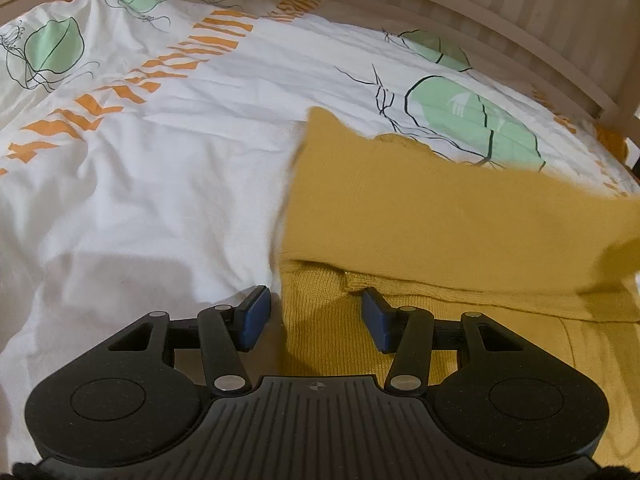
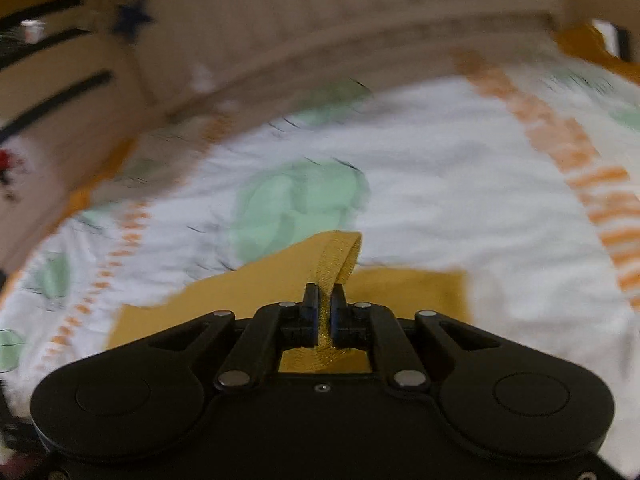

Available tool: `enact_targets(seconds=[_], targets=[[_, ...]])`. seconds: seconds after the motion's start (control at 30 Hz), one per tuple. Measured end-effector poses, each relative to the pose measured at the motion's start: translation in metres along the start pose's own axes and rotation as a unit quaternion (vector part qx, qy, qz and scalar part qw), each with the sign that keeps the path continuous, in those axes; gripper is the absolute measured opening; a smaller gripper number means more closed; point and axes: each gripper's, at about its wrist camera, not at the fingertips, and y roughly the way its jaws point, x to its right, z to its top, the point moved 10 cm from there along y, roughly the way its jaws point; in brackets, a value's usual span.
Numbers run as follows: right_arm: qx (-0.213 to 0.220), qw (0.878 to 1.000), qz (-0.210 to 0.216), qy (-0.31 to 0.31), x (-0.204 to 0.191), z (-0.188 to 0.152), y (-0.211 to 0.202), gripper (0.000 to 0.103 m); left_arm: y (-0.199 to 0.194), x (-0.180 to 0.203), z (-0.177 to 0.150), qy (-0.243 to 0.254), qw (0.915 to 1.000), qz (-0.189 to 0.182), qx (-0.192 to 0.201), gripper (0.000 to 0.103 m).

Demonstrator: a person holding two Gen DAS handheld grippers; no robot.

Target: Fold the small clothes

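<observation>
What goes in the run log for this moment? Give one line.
phase: folding | right gripper: shut on mustard knit garment, fold lifted | left gripper: open, over garment's edge | surface: patterned bedsheet

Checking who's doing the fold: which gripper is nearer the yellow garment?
Right. The right gripper is shut on the garment; the left gripper is open, straddling its edge.

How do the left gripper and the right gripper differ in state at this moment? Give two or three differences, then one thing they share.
The left gripper stands open with nothing between its fingers; the right gripper is shut on a fold of the mustard knit garment. The left gripper's pads are blue; the right gripper's fingers look black. The left view is mostly sharp, while the right view is motion-blurred. Both hang over the same patterned bedspread.
</observation>
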Motion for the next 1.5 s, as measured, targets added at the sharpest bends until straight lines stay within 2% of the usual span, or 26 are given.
enact_targets(seconds=[0.1,0.2,0.3,0.4,0.5,0.53,0.6,0.63,0.67,0.7,0.73,0.77,0.9,1.07,1.2,1.37,1.5], targets=[[-0.035,0.998,-0.04,-0.015,0.023,-0.023,0.02,0.013,0.0,0.0,0.0,0.002,1.0,0.0,-0.001,0.049],[-0.045,0.997,-0.065,-0.017,0.036,-0.039,0.029,0.013,0.0,0.001,0.0,0.002,1.0,-0.003,-0.002,0.049],[-0.04,0.996,-0.078,-0.018,0.041,-0.046,0.027,0.013,-0.003,0.002,0.002,0.01,0.9999,-0.003,-0.006,0.049],[-0.011,0.997,-0.08,-0.02,0.034,-0.038,0.013,0.013,-0.014,0.001,0.003,0.014,0.9998,-0.007,-0.01,0.049],[-0.01,0.995,-0.086,-0.039,0.03,-0.038,0.009,0.013,-0.031,0.002,0.01,0.031,0.9994,-0.005,0.014,0.049],[-0.016,0.995,-0.086,-0.048,0.03,-0.041,0.012,0.018,-0.034,0.004,0.015,0.042,0.9989,-0.001,0.022,0.049],[-0.023,0.994,-0.092,-0.053,0.031,-0.045,0.02,0.022,-0.039,0.01,0.027,0.06,0.9975,0.002,0.036,0.049],[-0.019,0.994,-0.097,-0.046,0.034,-0.046,0.021,0.029,-0.039,0.013,0.034,0.066,0.997,0.002,0.041,0.049],[-0.013,0.994,-0.1,-0.037,0.035,-0.046,0.02,0.045,-0.037,0.016,0.041,0.071,0.9965,0.003,0.044,0.049],[-0.002,0.994,-0.107,-0.029,0.036,-0.045,0.017,0.054,-0.034,0.019,0.049,0.075,0.9961,0.004,0.046,0.049],[0.01,0.993,-0.114,-0.027,0.037,-0.043,0.014,0.068,-0.03,0.021,0.054,0.08,0.9957,0.006,0.046,0.049],[0.022,0.992,-0.117,-0.033,0.035,-0.042,0.01,0.072,-0.025,0.024,0.061,0.086,0.9951,0.007,0.046,0.049],[0.041,0.991,-0.111,-0.069,0.019,-0.036,0.008,0.072,0.0,0.032,0.078,0.099,0.9941,0.014,0.041,0.05],[0.019,0.991,-0.075,-0.109,-0.005,-0.039,0.034,0.072,0.038,0.027,0.084,0.085,0.9961,0.023,0.009,0.05],[-0.007,0.989,-0.07,-0.132,-0.006,-0.049,0.056,0.072,0.061,0.002,0.078,0.058,0.9973,0.039,-0.02,0.05],[0.0,0.991,-0.074,-0.112,0.013,-0.053,0.061,0.072,0.066,-0.02,0.08,0.009,0.9994,0.025,-0.021,0.052],[0.004,0.989,-0.08,-0.125,0.009,-0.056,0.06,0.075,0.067,-0.016,0.082,0.02,0.999,0.034,-0.022,0.054]])
